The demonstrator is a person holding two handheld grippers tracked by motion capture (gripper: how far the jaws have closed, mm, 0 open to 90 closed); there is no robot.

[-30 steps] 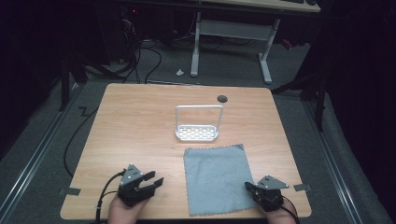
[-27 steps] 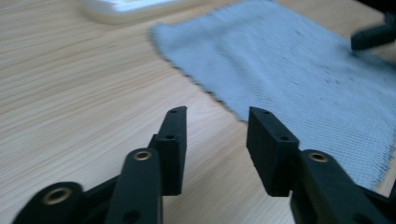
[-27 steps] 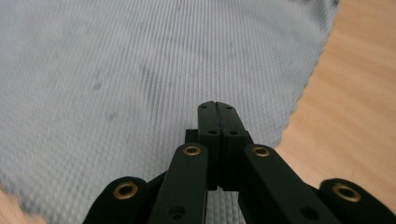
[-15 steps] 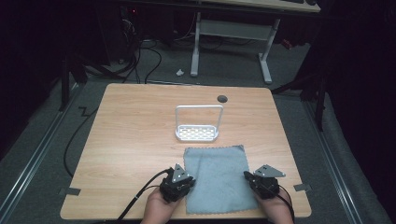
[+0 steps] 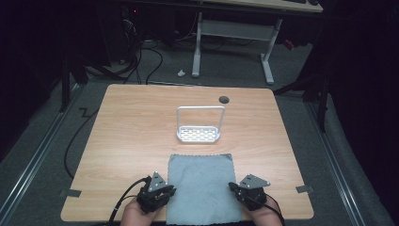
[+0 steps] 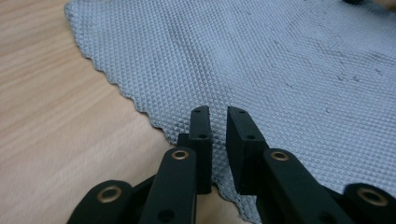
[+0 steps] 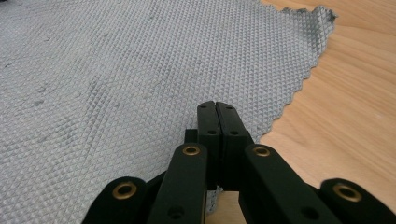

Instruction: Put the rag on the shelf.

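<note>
A light wooden rectangular desk [image 5: 141,136] carries a grey, waffle-textured rectangular cloth [image 5: 201,187] with pinked edges, lying flat near the person's edge of the desk, its far edge just short of a small white perforated metal rack [image 5: 199,134] with an upright wire frame that stands near the middle. A round dark grommet hole [image 5: 224,100] sits in the desk beyond the rack. The left hand-held gripper [image 5: 165,194] is at the cloth's left edge near its near corner; in the left gripper view its two black jaws stand slightly apart with a narrow gap between them, set over the zigzag edge of the cloth [image 6: 261,70], and whether fabric sits between them cannot be told. The right hand-held gripper [image 5: 235,189] is at the cloth's right edge; in the right gripper view its jaws are pressed together, with the cloth's [image 7: 140,70] edge running in under them and a strip of fabric showing just below, so they appear clamped on that edge. A black cable [image 5: 123,200] trails from the left hand-held gripper towards the desk's near edge
</note>
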